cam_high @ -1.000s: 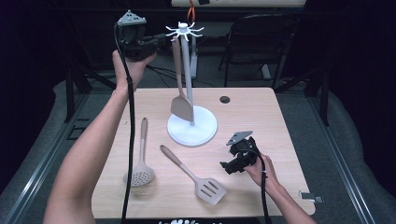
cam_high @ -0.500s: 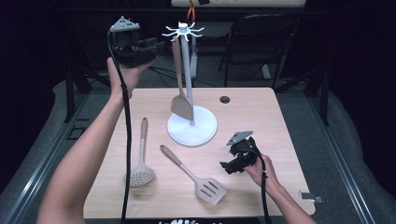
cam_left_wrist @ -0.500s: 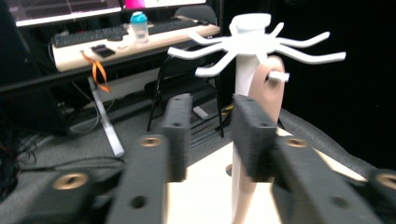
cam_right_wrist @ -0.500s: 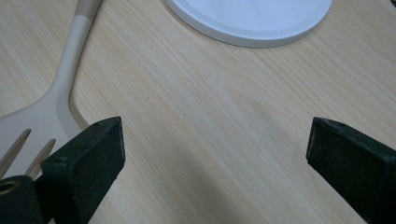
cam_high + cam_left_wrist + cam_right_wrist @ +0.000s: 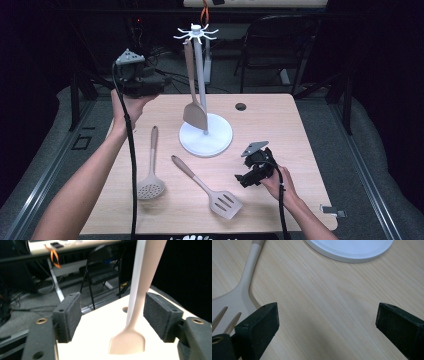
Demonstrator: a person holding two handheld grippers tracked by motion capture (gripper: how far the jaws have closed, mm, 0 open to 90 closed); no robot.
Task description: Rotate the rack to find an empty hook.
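High view shows your left gripper (image 5: 162, 82) raised above the far left corner of the table (image 5: 300, 150), well apart from the two utensils that lie on the wood. One solid turner (image 5: 194, 107) hangs on the white rack (image 5: 202, 75), its blade just over the round base (image 5: 220, 142). In the left gripper view this hanging turner (image 5: 136, 315) stands between your wide-open jaws, nearer to the right one, and they have hold of nothing. I cannot tell if a pad touches the handle; it looks apart.

On the table the skimmer (image 5: 150, 172) lies with its handle pointing away from you and its round head toward you. The slotted spatula (image 5: 207, 187) lies on a diagonal, handle toward the far left and blade toward the near right.

Your right gripper (image 5: 247, 177) rests low on the table, just to the right of the slotted spatula's blade. In the right gripper view its jaws are spread wide and empty, with the slotted blade (image 5: 227, 312) at the left jaw and the rack base (image 5: 352, 250) ahead.

I judge the slotted spatula is the next one to hang, and your right hand is clearly the nearer. Its long axis runs away from you to the left, so you should turn the jaws across the handle before you close.
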